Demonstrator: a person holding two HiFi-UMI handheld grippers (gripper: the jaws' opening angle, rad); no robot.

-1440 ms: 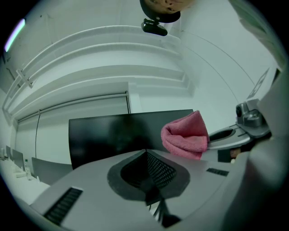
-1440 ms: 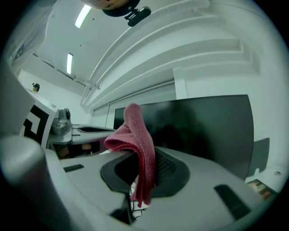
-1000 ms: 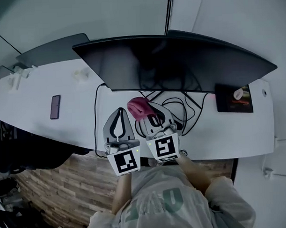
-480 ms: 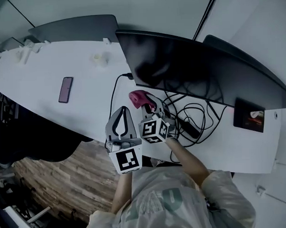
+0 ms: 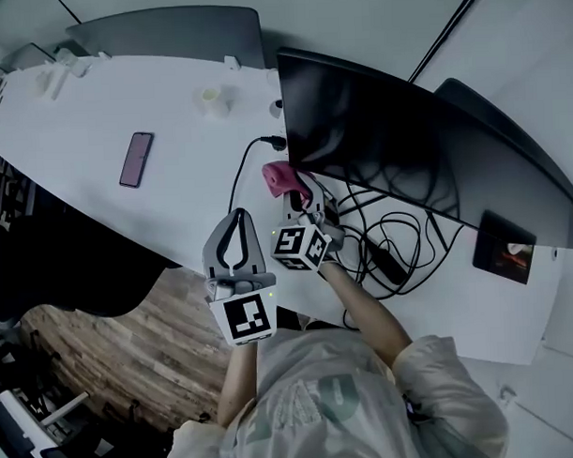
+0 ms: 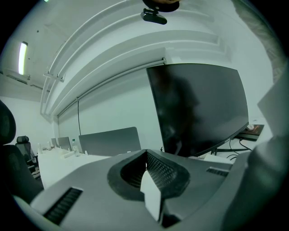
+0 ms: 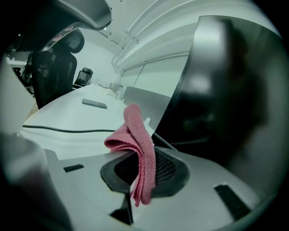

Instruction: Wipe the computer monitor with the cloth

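Note:
The dark curved monitor (image 5: 387, 145) stands on the white desk (image 5: 98, 211); it also fills the right of the right gripper view as the monitor (image 7: 235, 90). My right gripper (image 5: 295, 197) is shut on a folded pink cloth (image 5: 279, 177), held just below the screen's lower left corner. In the right gripper view the cloth (image 7: 137, 140) sticks up from the closed jaws of the gripper (image 7: 140, 158). My left gripper (image 5: 237, 218) hovers over the desk's front edge, left of the right one. Its jaws meet with nothing between them, seen as the gripper (image 6: 146, 155) facing the monitor (image 6: 198, 108).
Tangled black cables (image 5: 385, 239) lie under the monitor, and one cable (image 5: 240, 178) runs to the desk's front. A phone (image 5: 136, 159) lies to the left, a small white cup (image 5: 210, 100) at the back. A dark tablet (image 5: 506, 249) sits far right. A second monitor (image 5: 167, 35) stands behind.
My right gripper has carried the pink cloth forward and left, up to the monitor's lower left corner. The head view has swung left. The left gripper has stayed shut in place.

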